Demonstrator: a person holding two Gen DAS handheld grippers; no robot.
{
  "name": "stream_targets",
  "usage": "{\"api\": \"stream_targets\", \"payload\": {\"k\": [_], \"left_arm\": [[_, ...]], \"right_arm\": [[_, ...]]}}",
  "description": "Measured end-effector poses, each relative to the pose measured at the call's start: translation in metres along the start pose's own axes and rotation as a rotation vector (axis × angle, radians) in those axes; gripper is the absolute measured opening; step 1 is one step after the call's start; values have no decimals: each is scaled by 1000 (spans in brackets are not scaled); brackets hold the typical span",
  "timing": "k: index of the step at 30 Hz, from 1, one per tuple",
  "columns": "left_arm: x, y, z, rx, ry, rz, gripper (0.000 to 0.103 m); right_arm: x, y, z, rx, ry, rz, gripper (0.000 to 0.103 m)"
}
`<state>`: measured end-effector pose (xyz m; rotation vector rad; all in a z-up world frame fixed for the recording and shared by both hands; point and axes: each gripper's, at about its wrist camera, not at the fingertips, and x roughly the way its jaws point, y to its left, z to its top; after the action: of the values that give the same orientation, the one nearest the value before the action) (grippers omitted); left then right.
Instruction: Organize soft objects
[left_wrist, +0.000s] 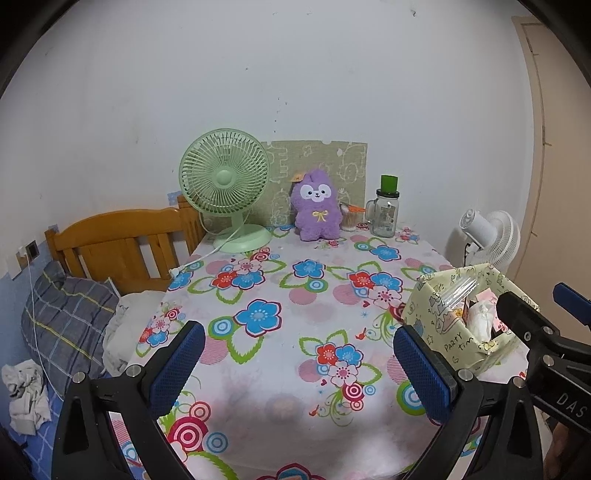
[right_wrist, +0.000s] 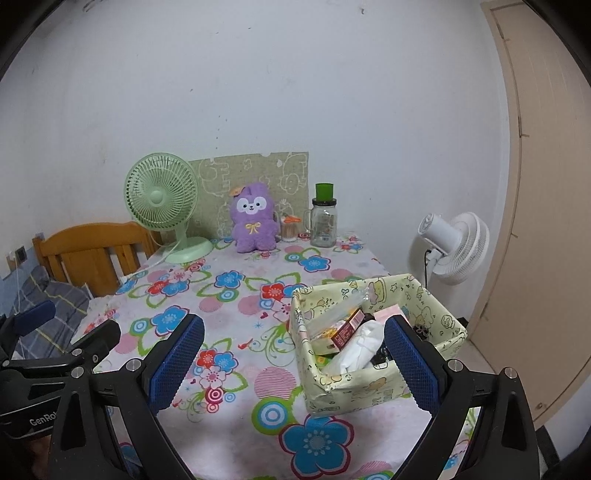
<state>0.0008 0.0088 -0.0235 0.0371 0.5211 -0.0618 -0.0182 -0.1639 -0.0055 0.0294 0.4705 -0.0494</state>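
A purple plush toy (left_wrist: 317, 206) sits upright at the far edge of the flowered table (left_wrist: 295, 295), against a patterned board; it also shows in the right wrist view (right_wrist: 254, 218). A pale yellow cartoon-print box (right_wrist: 373, 339) stands at the table's right side, holding a white soft bundle (right_wrist: 360, 349), a small red carton and clear plastic; it shows in the left wrist view too (left_wrist: 461, 317). My left gripper (left_wrist: 297, 363) is open and empty above the table's near middle. My right gripper (right_wrist: 293, 360) is open and empty, its right finger (right_wrist: 412, 363) in front of the box.
A green desk fan (left_wrist: 227, 184) with a white cord stands at the back left. A glass jar with a green lid (left_wrist: 386, 212) and a small cup stand at the back right. A white floor fan (right_wrist: 456, 247) stands right of the table. A wooden bed with bedding (left_wrist: 74, 314) lies left.
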Motion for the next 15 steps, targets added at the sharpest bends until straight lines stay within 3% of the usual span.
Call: {"api": "stream_targets", "payload": {"k": [15], "left_arm": [[1,1,3,-9,-12,6,103]], "right_arm": [[2,0,1,1,-4,2,100]]}}
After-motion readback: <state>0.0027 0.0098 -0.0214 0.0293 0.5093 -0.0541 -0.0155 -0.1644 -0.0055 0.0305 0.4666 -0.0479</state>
